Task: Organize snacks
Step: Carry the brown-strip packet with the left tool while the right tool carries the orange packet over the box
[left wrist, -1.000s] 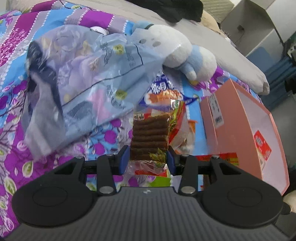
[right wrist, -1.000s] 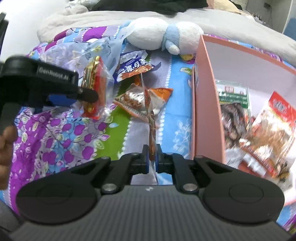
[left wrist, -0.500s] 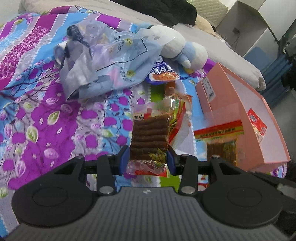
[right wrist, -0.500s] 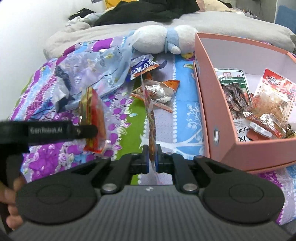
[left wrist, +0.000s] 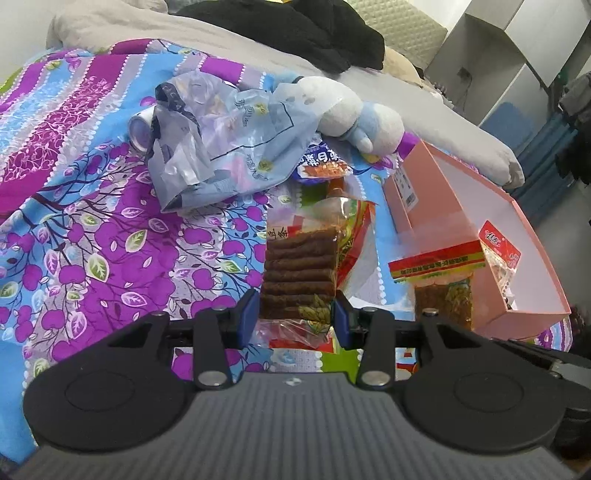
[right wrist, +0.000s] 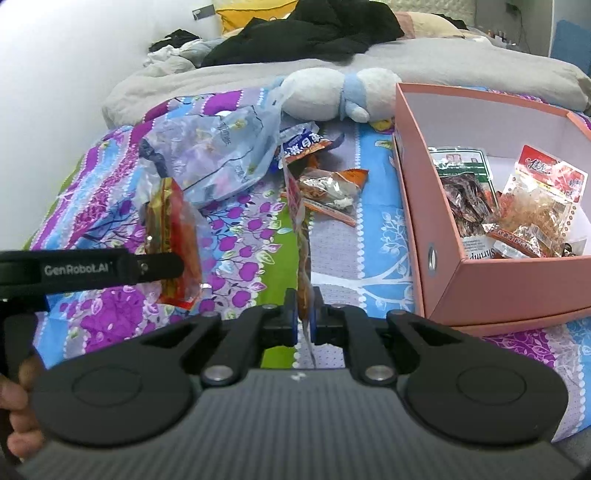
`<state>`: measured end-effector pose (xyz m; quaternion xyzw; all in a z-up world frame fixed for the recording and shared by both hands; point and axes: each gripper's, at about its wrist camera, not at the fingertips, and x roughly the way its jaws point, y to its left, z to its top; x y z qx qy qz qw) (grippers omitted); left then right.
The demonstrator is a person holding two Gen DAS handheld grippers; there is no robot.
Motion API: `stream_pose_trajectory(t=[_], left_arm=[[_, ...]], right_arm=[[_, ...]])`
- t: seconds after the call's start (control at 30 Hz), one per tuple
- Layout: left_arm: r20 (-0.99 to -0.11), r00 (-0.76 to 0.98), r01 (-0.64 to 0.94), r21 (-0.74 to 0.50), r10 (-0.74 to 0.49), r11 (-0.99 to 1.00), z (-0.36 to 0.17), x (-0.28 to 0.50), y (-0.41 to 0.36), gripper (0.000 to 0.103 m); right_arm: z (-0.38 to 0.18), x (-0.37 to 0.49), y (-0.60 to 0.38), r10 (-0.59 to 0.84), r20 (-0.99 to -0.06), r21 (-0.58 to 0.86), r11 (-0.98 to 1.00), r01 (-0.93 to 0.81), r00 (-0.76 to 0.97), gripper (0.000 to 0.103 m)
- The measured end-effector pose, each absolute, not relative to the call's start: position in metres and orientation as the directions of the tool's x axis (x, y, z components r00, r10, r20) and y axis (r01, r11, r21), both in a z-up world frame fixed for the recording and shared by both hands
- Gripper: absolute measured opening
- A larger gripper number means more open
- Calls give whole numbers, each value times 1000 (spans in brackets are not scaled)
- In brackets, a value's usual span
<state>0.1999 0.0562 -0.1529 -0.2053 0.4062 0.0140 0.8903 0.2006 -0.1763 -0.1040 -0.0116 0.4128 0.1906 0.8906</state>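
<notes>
My left gripper (left wrist: 295,319) is shut on a clear packet of brown strips (left wrist: 299,273) and holds it above the bedspread; it also shows in the right wrist view (right wrist: 173,236). My right gripper (right wrist: 303,319) is shut on a thin snack packet held edge-on (right wrist: 301,236), seen flat with a red label in the left wrist view (left wrist: 439,280). The pink box (right wrist: 417,236) stands to the right with several snack packets inside (right wrist: 469,192). Loose packets (right wrist: 328,188) lie on the bed ahead.
A crumpled blue plastic bag (left wrist: 221,147) and a white-and-blue plush toy (left wrist: 354,114) lie at the back of the patterned bedspread (left wrist: 92,240). Dark clothes (right wrist: 314,33) lie on the grey bedding behind.
Both grippers have pulled back and up from the bed with their packets still held. More of the box and the bed now shows.
</notes>
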Motion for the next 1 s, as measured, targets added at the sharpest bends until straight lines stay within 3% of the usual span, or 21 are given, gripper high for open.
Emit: stream_pose_trajectory(t=[0.6,0.7,1.0], left_arm=[[-673,724,-129,-349,-152,928,-115,213,37,48],[-654,736,-101,-363,-176,926,-106,224,37,48],[-598,765,4,-367,-239,930,-55,254,20,48]], right_arm=[[-64,209,-207,350,-690,189,932,-310,634,9],[-48,210,-203,306,-653,100,941,-322,692,9],[-5,233,-216,318,-589,132,945,-300,743,9]])
